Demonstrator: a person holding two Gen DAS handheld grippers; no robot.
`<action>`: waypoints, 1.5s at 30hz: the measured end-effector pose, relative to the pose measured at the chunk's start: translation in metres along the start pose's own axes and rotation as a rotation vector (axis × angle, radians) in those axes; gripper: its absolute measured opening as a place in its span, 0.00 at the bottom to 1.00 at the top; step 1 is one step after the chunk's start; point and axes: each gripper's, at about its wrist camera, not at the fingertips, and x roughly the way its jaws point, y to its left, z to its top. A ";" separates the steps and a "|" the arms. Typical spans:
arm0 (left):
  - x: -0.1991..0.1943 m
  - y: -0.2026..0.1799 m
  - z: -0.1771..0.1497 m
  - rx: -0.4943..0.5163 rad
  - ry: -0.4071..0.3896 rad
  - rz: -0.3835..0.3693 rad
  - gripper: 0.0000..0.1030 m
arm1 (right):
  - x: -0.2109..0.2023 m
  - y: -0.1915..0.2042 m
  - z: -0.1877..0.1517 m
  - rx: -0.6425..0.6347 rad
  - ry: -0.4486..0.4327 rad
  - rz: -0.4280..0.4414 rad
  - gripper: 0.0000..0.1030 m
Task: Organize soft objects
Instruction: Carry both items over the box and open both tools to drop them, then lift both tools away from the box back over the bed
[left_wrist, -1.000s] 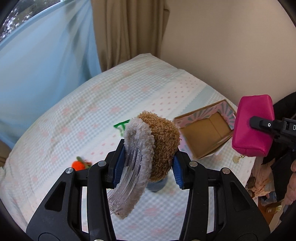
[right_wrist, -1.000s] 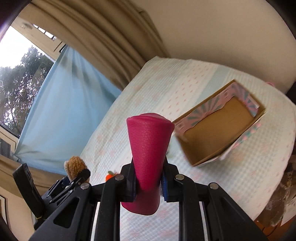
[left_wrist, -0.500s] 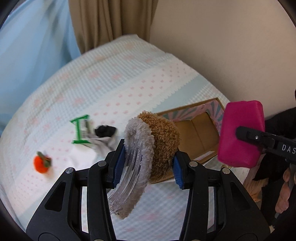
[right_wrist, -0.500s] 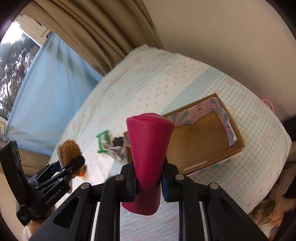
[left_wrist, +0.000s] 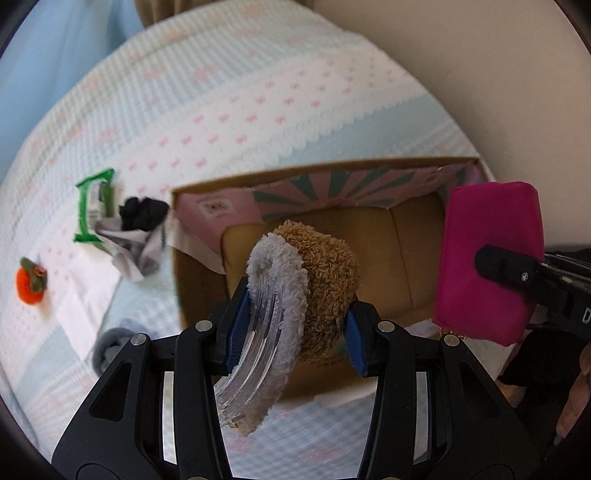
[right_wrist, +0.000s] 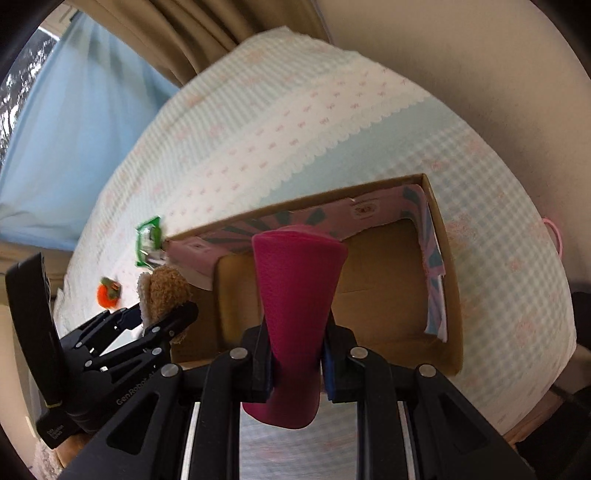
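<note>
My left gripper (left_wrist: 293, 328) is shut on a brown and white plush slipper (left_wrist: 317, 280) and holds it above the near edge of an open cardboard box (left_wrist: 391, 236) on the bed. My right gripper (right_wrist: 295, 360) is shut on a magenta pouch (right_wrist: 297, 299) and holds it over the box (right_wrist: 373, 273). The pouch (left_wrist: 487, 258) also shows at the right of the left wrist view, and the slipper (right_wrist: 166, 291) with the left gripper (right_wrist: 162, 314) shows at the left of the right wrist view. The box looks empty inside.
On the bed (left_wrist: 258, 103) left of the box lie a green packet (left_wrist: 92, 206), a black and grey cloth bundle (left_wrist: 136, 232), an orange knitted toy (left_wrist: 31, 282) and a grey soft item (left_wrist: 107, 347). A wall stands behind; curtains at far left.
Both grippers have moved forward and down toward the box, which now sits larger and directly beneath them. Each still holds its object.
</note>
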 end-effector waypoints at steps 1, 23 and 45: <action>0.007 -0.002 0.002 -0.001 0.013 0.003 0.40 | 0.006 -0.002 0.002 -0.010 0.018 0.000 0.18; 0.024 -0.005 0.014 0.069 0.023 0.096 1.00 | 0.047 -0.049 0.020 0.019 0.081 -0.043 1.00; -0.133 0.040 -0.041 -0.016 -0.215 0.094 1.00 | -0.076 0.041 -0.016 -0.108 -0.174 -0.057 1.00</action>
